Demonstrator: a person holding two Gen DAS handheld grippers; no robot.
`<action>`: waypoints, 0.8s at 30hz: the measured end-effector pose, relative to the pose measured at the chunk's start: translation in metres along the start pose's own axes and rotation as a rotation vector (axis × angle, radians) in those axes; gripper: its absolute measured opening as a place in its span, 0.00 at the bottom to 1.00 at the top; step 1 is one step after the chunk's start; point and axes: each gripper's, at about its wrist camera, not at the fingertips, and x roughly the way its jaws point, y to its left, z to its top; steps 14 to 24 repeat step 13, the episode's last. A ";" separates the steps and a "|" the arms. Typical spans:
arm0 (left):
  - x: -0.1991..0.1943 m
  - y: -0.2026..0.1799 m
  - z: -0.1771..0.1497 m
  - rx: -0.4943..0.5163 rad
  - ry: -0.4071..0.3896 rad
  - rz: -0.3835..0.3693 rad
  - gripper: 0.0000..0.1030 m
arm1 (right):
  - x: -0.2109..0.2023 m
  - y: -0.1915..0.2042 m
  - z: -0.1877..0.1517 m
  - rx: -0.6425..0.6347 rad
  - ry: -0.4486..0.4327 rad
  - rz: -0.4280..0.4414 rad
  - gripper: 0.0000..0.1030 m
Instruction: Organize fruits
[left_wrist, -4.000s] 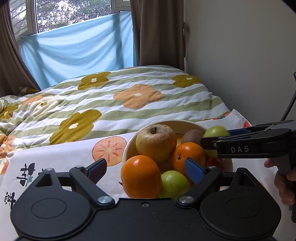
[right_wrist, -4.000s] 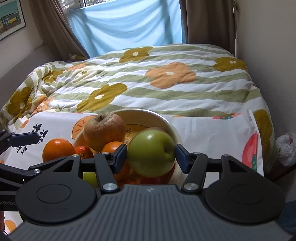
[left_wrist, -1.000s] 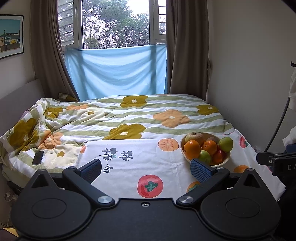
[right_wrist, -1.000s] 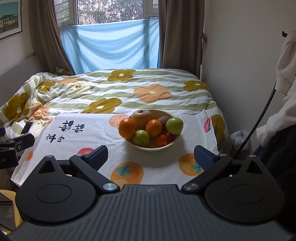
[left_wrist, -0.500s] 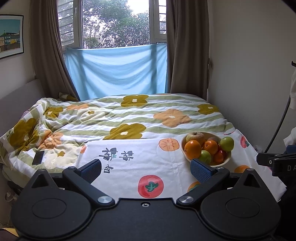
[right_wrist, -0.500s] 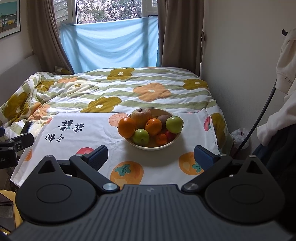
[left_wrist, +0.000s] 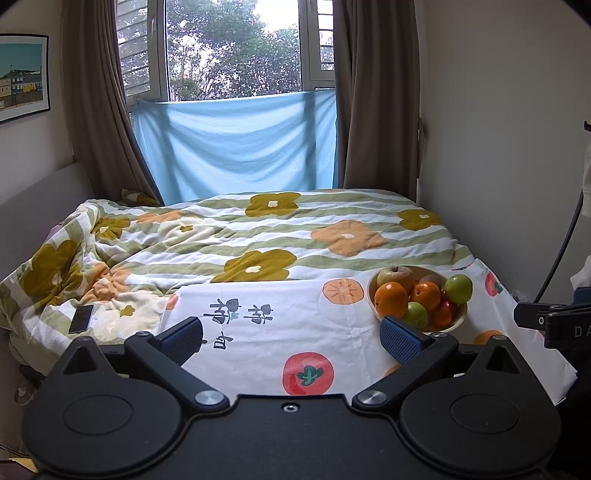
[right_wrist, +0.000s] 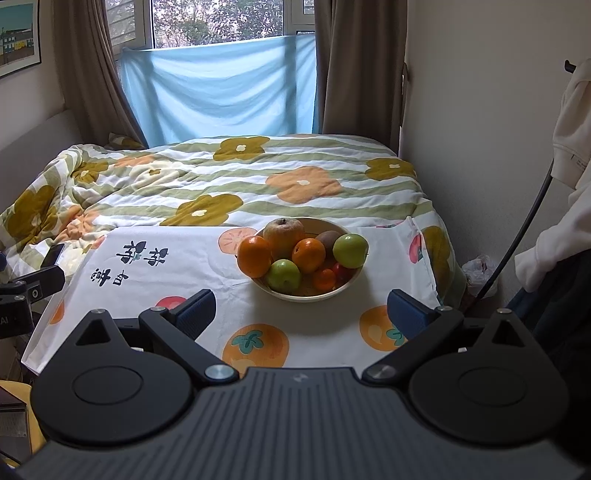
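A cream bowl (right_wrist: 334, 290) (left_wrist: 460, 322) stands on a white fruit-print cloth (right_wrist: 184, 266) at the foot of the bed. It holds several fruits: a large orange (right_wrist: 253, 256) (left_wrist: 390, 299), a pale apple (right_wrist: 283, 232), a smaller orange (right_wrist: 308, 254), a kiwi (right_wrist: 328, 237), two green apples (right_wrist: 350, 250) (right_wrist: 283, 275) and small red and orange fruits. My right gripper (right_wrist: 301, 314) hangs open and empty, well back from the bowl. My left gripper (left_wrist: 291, 334) is open and empty too, to the bowl's left.
A flowered quilt (left_wrist: 258, 236) covers the bed up to a blue sheet under the window (left_wrist: 236, 147). A phone (left_wrist: 82, 318) lies at the quilt's left edge. A wall runs along the right, with a black cable (right_wrist: 524, 236) and a white garment (right_wrist: 572, 122) hanging there.
Four seconds ago my right gripper held a green apple over the bowl; that apple now lies in the bowl. Both grippers have pulled far back, and have barely moved in the last second.
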 end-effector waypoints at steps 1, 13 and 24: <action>0.000 0.000 0.000 -0.001 -0.005 0.001 1.00 | 0.000 0.001 0.000 0.000 0.000 0.001 1.00; 0.003 0.010 0.000 0.013 -0.023 0.018 1.00 | 0.003 0.015 0.003 0.005 0.009 0.000 1.00; 0.003 0.010 0.000 0.013 -0.023 0.018 1.00 | 0.003 0.015 0.003 0.005 0.009 0.000 1.00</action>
